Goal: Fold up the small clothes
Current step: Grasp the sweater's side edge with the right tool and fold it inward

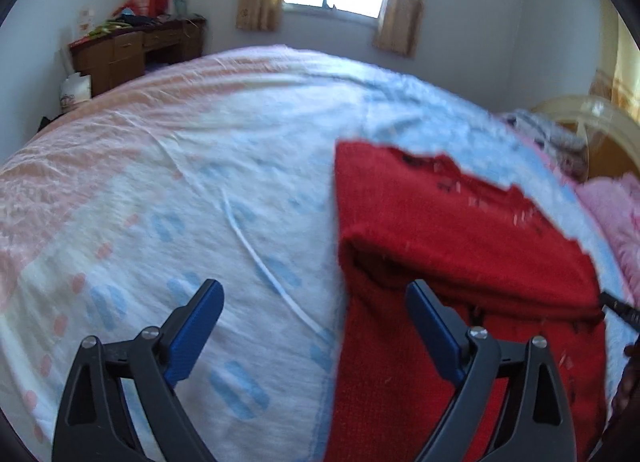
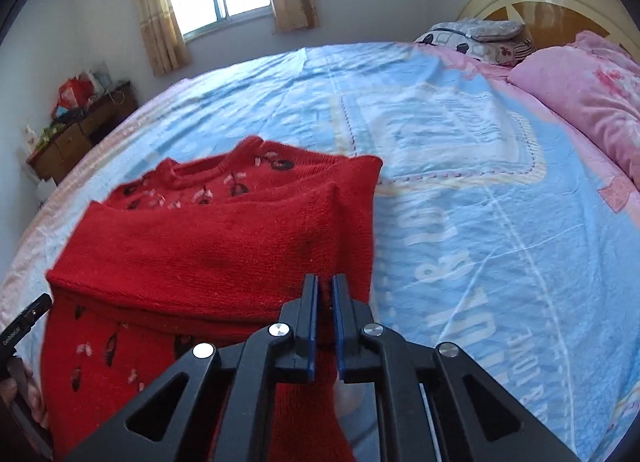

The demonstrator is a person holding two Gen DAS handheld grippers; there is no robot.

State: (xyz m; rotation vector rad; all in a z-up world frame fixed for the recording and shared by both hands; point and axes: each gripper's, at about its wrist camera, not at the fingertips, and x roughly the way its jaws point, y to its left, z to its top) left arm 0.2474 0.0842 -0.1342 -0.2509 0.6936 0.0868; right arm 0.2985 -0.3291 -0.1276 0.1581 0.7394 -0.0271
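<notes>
Red knit sweater (image 2: pixel 208 238), part-folded on bed (image 2: pixel 460 189); right gripper (image 2: pixel 325 290) clamped on its edge; left gripper (image 1: pixel 316 294) wide, empty.

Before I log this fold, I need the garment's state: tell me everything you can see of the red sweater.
The red sweater is a small knit with a ribbed round neck and dark and pale flower stitching. It lies partly folded on the bedspread, one sleeve laid across the chest. The right gripper is shut on its right edge; the left gripper stands open at its left edge, not holding it.
</notes>
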